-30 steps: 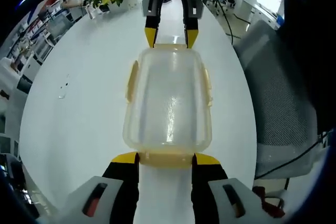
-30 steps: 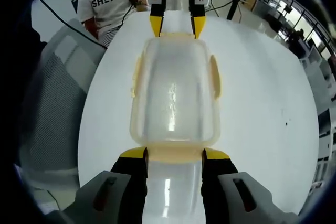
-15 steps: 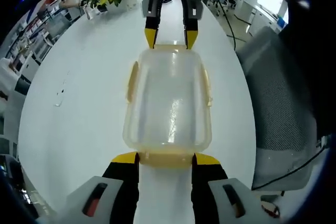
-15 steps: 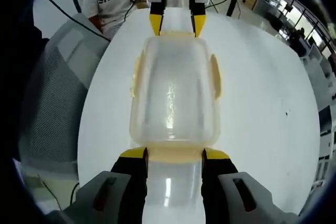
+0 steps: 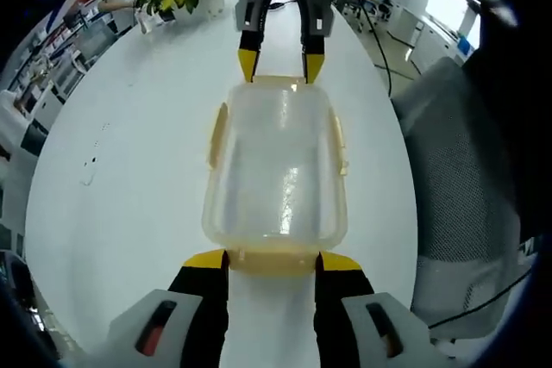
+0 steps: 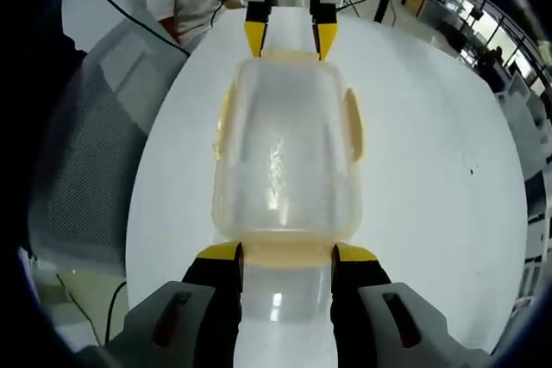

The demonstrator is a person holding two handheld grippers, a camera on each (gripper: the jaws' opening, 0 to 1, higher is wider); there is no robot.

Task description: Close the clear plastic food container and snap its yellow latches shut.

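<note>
- Resting on the white worktop (image 5: 121, 213), midway between its two long edges, the clear plastic food container (image 5: 276, 170) sits with its lid already down.
- Left tongs (image 5: 272, 262) stand spread, one yellow-tipped jaw at each side of the near end latch (image 5: 274, 259); whether they press it cannot be told.
- Right tongs (image 6: 286, 254) stand spread likewise about the opposite end latch (image 6: 288, 252).
- Each pair of tongs appears at the far end of the other's view, straddling the end it attends.
- Progress, as a judgement: closing looks done; the two side latches (image 5: 216, 134) appear flared outward and are probably not yet snapped.
- Materials: container of cloudy translucent plastic, rounded rectangular, glossy with highlights; latches pale yellow, flat tabs; worktop smooth, matte white, oval.
</note>
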